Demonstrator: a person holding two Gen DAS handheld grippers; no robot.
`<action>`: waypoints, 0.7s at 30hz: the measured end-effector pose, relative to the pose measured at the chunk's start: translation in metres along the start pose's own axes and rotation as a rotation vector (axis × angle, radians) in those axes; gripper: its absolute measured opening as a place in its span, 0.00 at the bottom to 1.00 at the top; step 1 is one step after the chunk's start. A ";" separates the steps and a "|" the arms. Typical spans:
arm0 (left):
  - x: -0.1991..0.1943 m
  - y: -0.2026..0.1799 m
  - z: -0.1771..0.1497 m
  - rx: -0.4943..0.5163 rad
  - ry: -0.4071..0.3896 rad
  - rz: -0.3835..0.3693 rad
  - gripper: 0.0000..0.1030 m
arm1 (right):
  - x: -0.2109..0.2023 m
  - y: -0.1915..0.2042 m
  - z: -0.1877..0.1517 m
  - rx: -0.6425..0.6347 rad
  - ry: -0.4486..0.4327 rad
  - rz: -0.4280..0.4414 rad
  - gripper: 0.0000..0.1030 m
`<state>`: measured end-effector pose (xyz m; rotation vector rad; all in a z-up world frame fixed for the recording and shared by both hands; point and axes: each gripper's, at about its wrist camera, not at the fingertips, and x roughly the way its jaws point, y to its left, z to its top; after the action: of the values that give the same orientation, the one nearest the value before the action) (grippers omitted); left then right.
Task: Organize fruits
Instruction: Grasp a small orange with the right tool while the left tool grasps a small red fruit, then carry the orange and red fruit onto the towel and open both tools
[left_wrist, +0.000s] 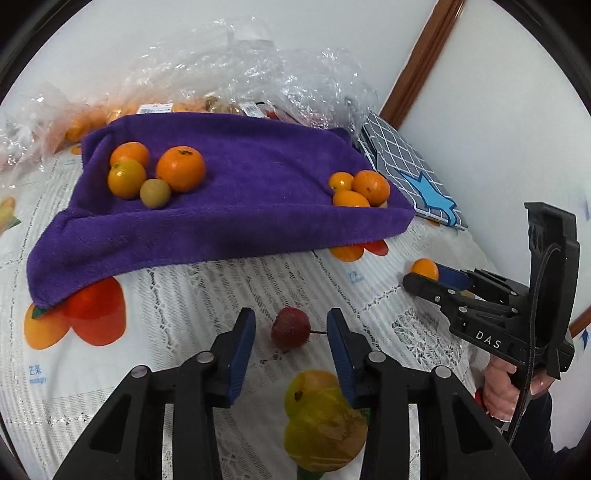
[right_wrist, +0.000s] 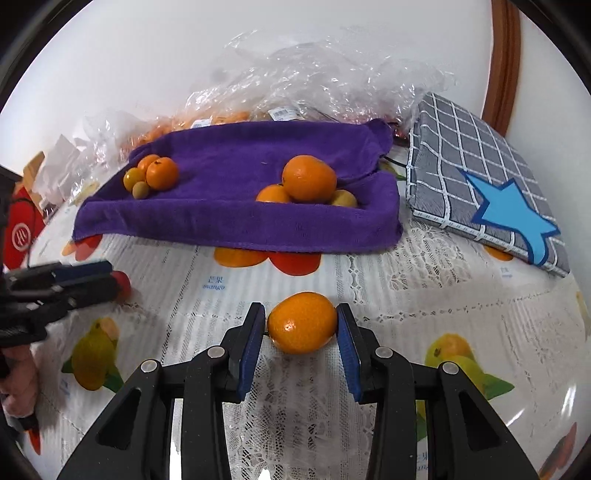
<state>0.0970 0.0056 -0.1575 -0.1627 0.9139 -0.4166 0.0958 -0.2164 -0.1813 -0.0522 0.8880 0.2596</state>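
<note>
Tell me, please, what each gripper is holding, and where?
Right gripper clamps the small orange fruit at its two ends. Left gripper straddles the red fruit, not gripping.

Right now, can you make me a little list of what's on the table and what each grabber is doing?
table cover: white lace cloth with printed fruit pictures
purple towel: folded, lying on the cloth
left pile: three oranges and a small greenish fruit on the towel
right pile: several oranges on the towel
left gripper: around a small red fruit, pads not touching it
right gripper: shut on a small orange
behind: clear plastic bags, checked grey cushion
</note>
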 end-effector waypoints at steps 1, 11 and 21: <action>0.002 0.000 0.000 -0.001 0.007 0.003 0.32 | 0.001 0.000 0.001 0.001 0.001 0.002 0.38; -0.003 0.009 0.004 -0.055 -0.063 -0.011 0.22 | -0.002 -0.003 0.001 0.030 -0.023 0.058 0.38; -0.029 0.035 0.010 -0.169 -0.208 0.029 0.22 | -0.005 -0.002 -0.001 0.029 -0.041 0.082 0.38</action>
<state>0.0998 0.0487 -0.1411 -0.3402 0.7449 -0.2890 0.0930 -0.2198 -0.1782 0.0164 0.8536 0.3233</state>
